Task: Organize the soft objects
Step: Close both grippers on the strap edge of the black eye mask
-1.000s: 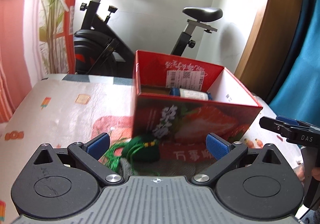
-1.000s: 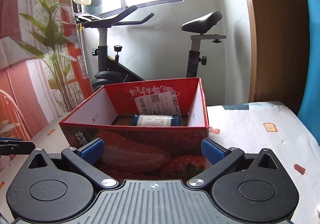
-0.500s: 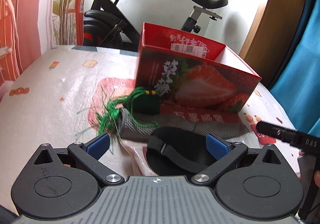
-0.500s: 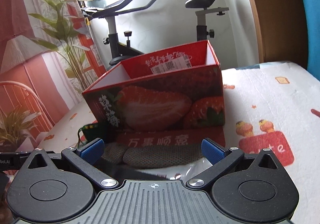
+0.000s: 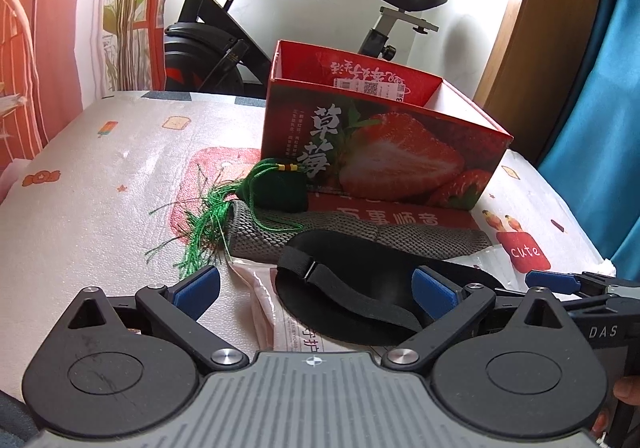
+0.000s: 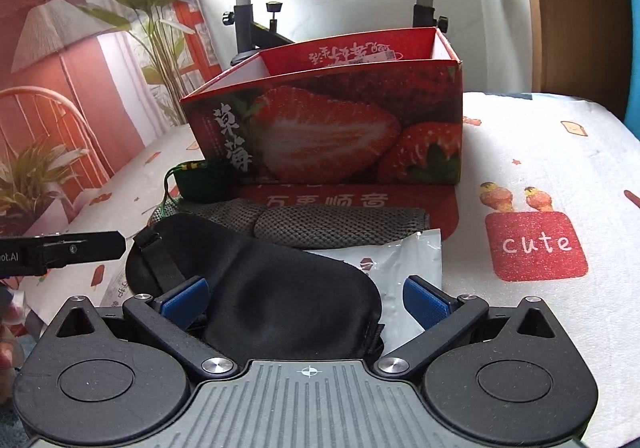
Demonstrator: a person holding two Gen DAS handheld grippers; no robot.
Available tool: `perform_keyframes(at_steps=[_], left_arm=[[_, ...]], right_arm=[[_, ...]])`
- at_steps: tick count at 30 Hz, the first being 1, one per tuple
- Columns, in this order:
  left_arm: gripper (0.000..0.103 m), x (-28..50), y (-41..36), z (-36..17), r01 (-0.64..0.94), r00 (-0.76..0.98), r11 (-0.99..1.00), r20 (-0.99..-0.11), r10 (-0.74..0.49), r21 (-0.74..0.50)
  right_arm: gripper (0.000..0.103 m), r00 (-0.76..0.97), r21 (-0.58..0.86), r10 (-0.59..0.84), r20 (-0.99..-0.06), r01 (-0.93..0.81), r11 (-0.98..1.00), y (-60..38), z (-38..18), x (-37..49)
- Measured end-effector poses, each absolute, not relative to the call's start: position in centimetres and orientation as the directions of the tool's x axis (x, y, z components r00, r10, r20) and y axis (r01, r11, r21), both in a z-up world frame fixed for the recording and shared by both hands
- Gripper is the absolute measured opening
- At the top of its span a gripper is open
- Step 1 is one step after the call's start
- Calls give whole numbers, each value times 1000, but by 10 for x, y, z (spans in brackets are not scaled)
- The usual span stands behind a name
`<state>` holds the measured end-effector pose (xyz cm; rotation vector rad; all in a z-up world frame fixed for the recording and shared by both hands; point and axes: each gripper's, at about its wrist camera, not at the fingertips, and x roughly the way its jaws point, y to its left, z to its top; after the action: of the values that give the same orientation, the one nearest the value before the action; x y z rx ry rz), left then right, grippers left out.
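A red strawberry box point(image 5: 384, 152) point(image 6: 328, 136) stands open on the table. In front of it lie a dark green tasselled sachet point(image 5: 276, 192) point(image 6: 204, 180), a grey knitted cloth point(image 5: 400, 234) point(image 6: 320, 226), a black eye mask point(image 5: 360, 288) point(image 6: 272, 288) and a white plastic packet point(image 6: 404, 260) point(image 5: 280, 312) under the mask. My left gripper point(image 5: 316, 288) is open, low over the mask's near edge. My right gripper point(image 6: 304, 298) is open with the mask between its fingers; it also shows in the left wrist view point(image 5: 560, 282).
An exercise bike point(image 5: 224, 40) point(image 6: 256, 8) stands behind the table. A plant point(image 6: 160, 8) and red patterned curtain are at the left, a wooden door and blue curtain point(image 5: 600, 128) at the right. The table point(image 5: 100, 188) has a printed white cover.
Both grippers have pulled back from the box and dropped low. The box's inside has gone out of sight; the eye mask, cloth and packet now lie just ahead of the fingers.
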<state>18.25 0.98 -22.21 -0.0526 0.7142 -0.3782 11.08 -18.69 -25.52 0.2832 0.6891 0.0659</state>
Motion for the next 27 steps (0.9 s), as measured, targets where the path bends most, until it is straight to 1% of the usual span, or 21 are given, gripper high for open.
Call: perform_keyframes(at_steps=[3,6,8,9,11,12,14,17,21,24,27], left_arm=[[102,181,16,-219,301,702,936,-622,-346,-182],[100,179,23,-217,282,714,938,-609,-346,-203],[90,179,24,-216,281,715,936,-604,-352,-213],[87,179,24,-216,283,712,934,-605,-356,-216],[76,180,23,-217,291,706,930,-605,-367,-225],[74,181,22,-217,297,704,928,-604,-373,-227],[64,183,19,-218,314,699,923,-603,-384,-224],[63,190,15,-221,328,692,919,-606,-392,-220],[63,201,12,-228,334,688,921,-616,-382,-198],[63,209,11,-237,330,665,917,-635,-393,-222],[63,215,10,-246,321,646,915,-649,-401,-246]], right_arm=[[102,772,291,165,-614,27,956,-187,-253,114],[101,768,295,180,-614,12,956,-185,-252,115],[99,763,292,186,-619,4,956,-183,-252,115],[96,760,294,189,-622,3,956,-183,-252,115],[94,755,302,194,-626,6,953,-185,-253,114],[91,753,308,196,-629,10,951,-186,-254,113],[87,751,323,197,-630,23,946,-190,-254,109],[82,749,350,206,-629,37,936,-196,-257,102],[76,730,366,205,-652,67,928,-202,-266,102],[75,690,376,224,-689,76,923,-201,-282,108],[73,700,352,211,-682,62,934,-196,-287,109]])
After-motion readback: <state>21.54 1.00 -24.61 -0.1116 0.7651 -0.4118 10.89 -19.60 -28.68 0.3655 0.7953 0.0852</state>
